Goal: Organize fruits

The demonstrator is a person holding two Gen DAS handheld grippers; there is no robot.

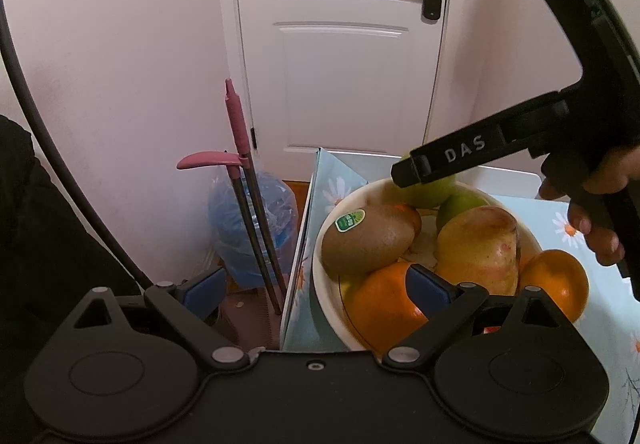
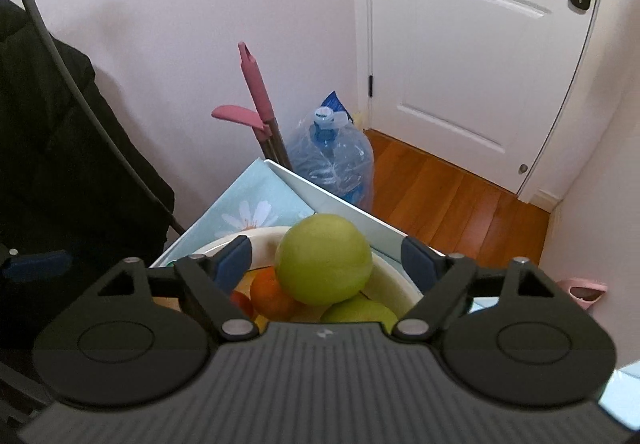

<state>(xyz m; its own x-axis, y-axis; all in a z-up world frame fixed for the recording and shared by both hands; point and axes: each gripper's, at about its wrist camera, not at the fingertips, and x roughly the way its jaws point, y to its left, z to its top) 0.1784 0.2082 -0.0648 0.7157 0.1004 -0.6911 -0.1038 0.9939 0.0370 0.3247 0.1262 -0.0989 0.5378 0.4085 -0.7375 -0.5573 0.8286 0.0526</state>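
Right gripper [image 2: 324, 264]: spread wide, blue pads [image 2: 234, 258] flanking a round green apple [image 2: 323, 259] at 12 o'clock with air on both sides, not touching. Seen from the left wrist camera, held in a bare hand [image 1: 592, 212] at 2 o'clock, black body sloping down toward the fruit, tip over the apple.

Left gripper [image 1: 316, 284]: also wide open, gripping nothing; one pad [image 1: 426, 290] lying over a smooth orange fruit [image 1: 384, 308] at 1 o'clock, the other out past the table edge.

Cream round bowl [image 1: 326, 304] just ahead, on a pale blue daisy-print tablecloth [image 1: 568, 212], holding a brown fuzzy kiwi with a green sticker [image 1: 366, 240] at 12 o'clock and a yellow-red mango [image 1: 480, 248] at 1 o'clock.

Beyond, at 11 o'clock: pink-handled mop poles [image 1: 240, 148], a blue water jug [image 2: 334, 160], a white panelled door [image 1: 340, 44].
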